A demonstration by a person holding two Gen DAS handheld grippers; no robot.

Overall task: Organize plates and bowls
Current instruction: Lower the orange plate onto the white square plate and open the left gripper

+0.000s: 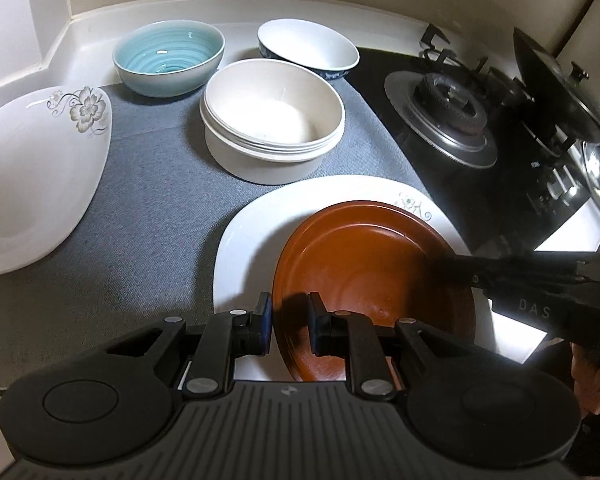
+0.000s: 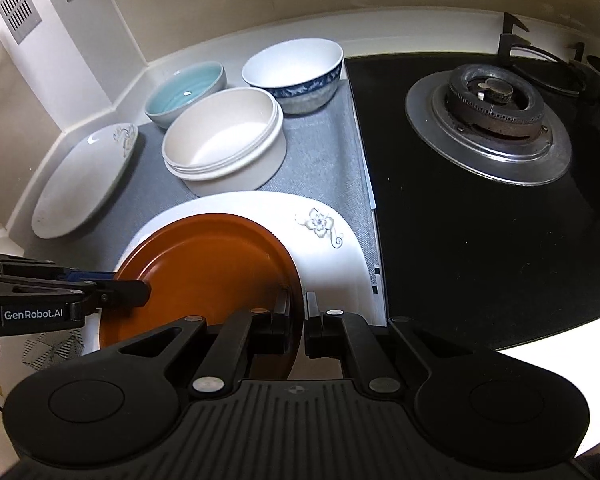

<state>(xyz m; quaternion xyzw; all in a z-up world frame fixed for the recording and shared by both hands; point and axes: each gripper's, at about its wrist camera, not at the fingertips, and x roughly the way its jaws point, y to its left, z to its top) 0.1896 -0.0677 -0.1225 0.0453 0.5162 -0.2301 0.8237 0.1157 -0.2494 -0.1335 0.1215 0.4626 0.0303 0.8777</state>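
Here, a glossy brown plate [image 1: 364, 264], round with a raised rim, sits over a white floral plate [image 1: 260, 224] at six o'clock on the grey-matted surface [image 1: 160, 216]. The left gripper [image 1: 290, 322] has its fingers clamped on the brown plate's nine o'clock rim; the right gripper [image 2: 299, 322] pinches its three o'clock rim.

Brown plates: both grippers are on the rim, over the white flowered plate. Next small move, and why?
Probably lower them the last bit, level, then let go. The left gripper and right gripper each pinch opposite edges of the brown plates, which sit tilted over the white flowered plate. Whether they already rest on it I cannot tell.
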